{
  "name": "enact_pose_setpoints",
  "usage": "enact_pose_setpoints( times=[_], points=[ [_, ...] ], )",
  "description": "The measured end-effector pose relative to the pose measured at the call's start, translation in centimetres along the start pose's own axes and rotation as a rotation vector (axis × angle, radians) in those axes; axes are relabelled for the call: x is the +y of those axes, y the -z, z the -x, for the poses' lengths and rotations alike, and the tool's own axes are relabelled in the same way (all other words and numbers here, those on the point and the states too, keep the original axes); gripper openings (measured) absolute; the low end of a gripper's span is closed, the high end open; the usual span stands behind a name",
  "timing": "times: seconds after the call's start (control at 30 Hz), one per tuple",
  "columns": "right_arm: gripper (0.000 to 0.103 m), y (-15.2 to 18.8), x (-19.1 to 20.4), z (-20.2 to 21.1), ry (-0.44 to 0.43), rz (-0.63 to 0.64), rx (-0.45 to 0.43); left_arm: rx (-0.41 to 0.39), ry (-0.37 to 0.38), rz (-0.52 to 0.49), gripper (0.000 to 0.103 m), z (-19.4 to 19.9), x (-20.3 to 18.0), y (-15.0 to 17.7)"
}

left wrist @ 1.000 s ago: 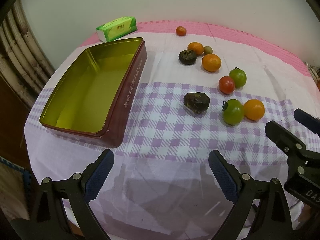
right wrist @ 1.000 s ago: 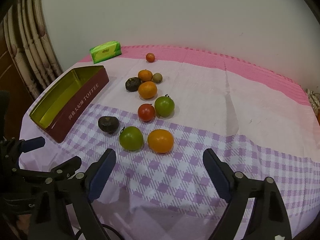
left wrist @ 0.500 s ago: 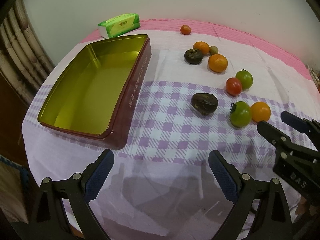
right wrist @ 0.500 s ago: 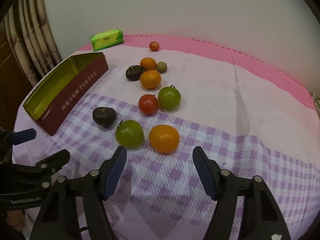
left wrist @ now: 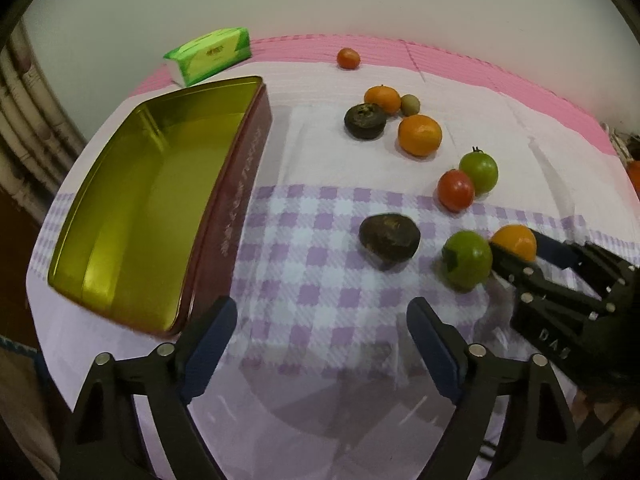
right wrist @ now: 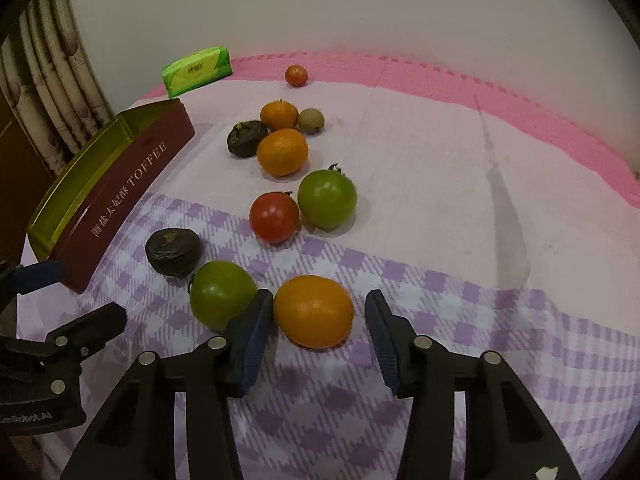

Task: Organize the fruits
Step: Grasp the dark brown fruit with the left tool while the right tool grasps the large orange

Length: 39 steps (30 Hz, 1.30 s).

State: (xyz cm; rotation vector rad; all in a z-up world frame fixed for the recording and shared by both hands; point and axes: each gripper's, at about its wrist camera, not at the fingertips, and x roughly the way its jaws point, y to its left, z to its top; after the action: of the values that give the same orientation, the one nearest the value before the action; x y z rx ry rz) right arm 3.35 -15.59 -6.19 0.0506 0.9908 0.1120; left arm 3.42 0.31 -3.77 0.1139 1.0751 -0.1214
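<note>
The right gripper (right wrist: 318, 330) reaches over the near part of the table (right wrist: 440, 184) with its jaws wide apart and the orange fruit (right wrist: 313, 311) lying between them, a small gap on the right side and the left pad just beside or touching the fruit; I cannot tell which. That left pad sits squeezed between the orange fruit and a green tomato (right wrist: 221, 294), which lies just to its left. The left gripper (left wrist: 322, 344) hovers near the front edge of the table, jaws spread wide with nothing between them, and the dark fruit (left wrist: 389, 237) lies ahead of it on the checked part of the cloth. The left wrist view shows the whole gold inside of the tin (left wrist: 120, 208) along the left edge of the table, with no fruit in it; the right wrist view shows only its red side wall with the word TOFFEE. The right wrist view shows plainly how the pads flank the orange fruit, while in the left wrist view that fruit is partly hidden behind the right gripper. Farther back lie a red tomato (right wrist: 274, 217) touching a second green tomato (right wrist: 327, 199), and a green tissue pack (left wrist: 208, 55) at the far left corner.
</note>
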Motion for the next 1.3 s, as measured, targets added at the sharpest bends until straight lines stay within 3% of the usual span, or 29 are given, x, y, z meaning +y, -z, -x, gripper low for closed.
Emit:
enact_pose_setpoints(
  times=[0.07,0.23,0.43,0.67,0.77,0.83,0.87,1.07,1.3],
  points=[
    [0.036,0.0,0.1,-0.1,0.001,0.006,-0.005,0.000,0.002,-0.004,0.084,-0.2,-0.1,-0.5],
    [0.035,0.3,-1.0,0.2,0.046,0.001,-0.010,0.000,0.024,-0.030,0.077,-1.1,-0.7,-1.9],
    [0.035,0.4,-5.1,0.7,0.087,-0.099,-0.017,0.021,0.058,-0.056,0.075,-2.7,-1.6,-3.2],
    [0.036,0.6,-5.4,0.8,0.087,-0.096,-0.027,0.048,0.075,-0.079,0.072,-4.6,-2.6,-4.6],
    [0.036,0.5,-5.2,0.7,0.083,-0.100,-0.027,0.071,0.084,-0.077,0.058,-5.3,-2.7,-4.8],
    [0.036,0.6,-5.3,0.8,0.084,-0.100,-0.028,0.068,0.096,-0.062,0.040,-5.3,-2.5,-4.8],
    [0.036,0.7,-5.3,0.9,0.085,-0.100,-0.029,0.069,0.096,-0.061,0.039,-5.2,-2.4,-4.9],
    [0.036,0.6,-5.3,0.9,0.083,-0.101,-0.033,0.058,0.104,-0.047,0.038,-3.9,-1.3,-5.1],
    [0.036,0.6,-5.2,0.9,0.093,-0.095,-0.037,-0.017,0.101,0.009,0.038,0.2,2.8,-6.9]
  ],
)
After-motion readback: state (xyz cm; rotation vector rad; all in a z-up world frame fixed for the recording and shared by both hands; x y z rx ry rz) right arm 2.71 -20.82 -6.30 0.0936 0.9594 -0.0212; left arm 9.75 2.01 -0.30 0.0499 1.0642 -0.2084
